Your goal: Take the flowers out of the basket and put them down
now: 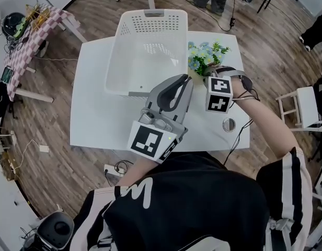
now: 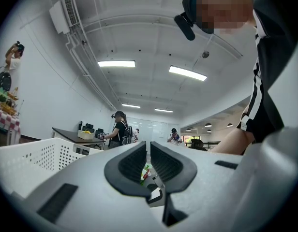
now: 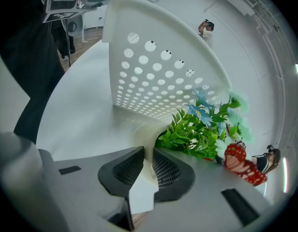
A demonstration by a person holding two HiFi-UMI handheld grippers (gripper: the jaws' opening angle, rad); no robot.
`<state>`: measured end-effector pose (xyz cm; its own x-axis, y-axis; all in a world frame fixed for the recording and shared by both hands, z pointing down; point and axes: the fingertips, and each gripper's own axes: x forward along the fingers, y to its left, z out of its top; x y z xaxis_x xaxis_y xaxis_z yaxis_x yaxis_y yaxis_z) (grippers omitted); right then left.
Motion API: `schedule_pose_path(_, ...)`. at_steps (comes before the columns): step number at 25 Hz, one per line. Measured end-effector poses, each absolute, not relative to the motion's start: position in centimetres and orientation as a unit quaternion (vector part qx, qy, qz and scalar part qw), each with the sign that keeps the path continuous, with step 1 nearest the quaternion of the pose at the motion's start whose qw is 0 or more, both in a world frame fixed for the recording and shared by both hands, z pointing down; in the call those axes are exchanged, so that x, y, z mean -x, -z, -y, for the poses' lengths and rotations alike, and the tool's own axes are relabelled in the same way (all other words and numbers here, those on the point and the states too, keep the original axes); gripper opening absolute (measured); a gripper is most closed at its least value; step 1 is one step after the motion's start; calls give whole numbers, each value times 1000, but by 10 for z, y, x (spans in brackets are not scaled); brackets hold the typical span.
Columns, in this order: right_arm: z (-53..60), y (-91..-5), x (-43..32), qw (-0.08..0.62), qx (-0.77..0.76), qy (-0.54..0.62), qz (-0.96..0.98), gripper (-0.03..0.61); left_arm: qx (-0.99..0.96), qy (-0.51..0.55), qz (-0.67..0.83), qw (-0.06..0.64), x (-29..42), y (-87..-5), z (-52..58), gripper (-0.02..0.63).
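On the white bench (image 1: 98,114), seen from the head camera, the flowers (image 1: 205,54) lie just beside the right wall of the white basket (image 1: 124,61), outside it. The right gripper (image 1: 209,73) reaches into their near end, so its fingers are hidden among the leaves. The left gripper (image 1: 186,80) is raised in front of the basket's near right corner, apart from the flowers, its fingers drawn together.

Along the left gripper (image 2: 148,144), its own view looks up into the room and the ceiling lights. The fingers (image 2: 134,161) stand with only a thin slit between them and nothing gripped. The basket (image 2: 37,153) shows low on the left.

Down the right gripper (image 3: 148,151), the fingers (image 3: 166,170) are pressed on a white strip that seems to be part of the flowers' pale base. The flowers (image 3: 202,124) spread just past the fingertips, green leaves and blue blooms touching the perforated wall of the basket (image 3: 154,66), over the bench (image 3: 86,105). A red butterfly ornament (image 3: 241,163) sits at their right edge.
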<state>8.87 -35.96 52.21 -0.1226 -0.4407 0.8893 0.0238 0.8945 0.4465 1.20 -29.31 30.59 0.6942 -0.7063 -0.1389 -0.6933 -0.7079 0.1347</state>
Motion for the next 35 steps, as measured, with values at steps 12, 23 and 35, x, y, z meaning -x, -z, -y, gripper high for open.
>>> schedule_pose_path(12, 359, -540, -92, 657, -138, 186, 718, 69, -920, 86, 382, 34, -13, -305, 293, 31)
schedule_pose_path(23, 359, -549, -94, 657, -143, 173, 720, 71, -919, 87, 384, 38, -13, -306, 294, 31)
schedule_pose_path(35, 356, -562, -92, 663, -147, 179, 712, 74, -919, 85, 383, 34, -14, -307, 294, 31)
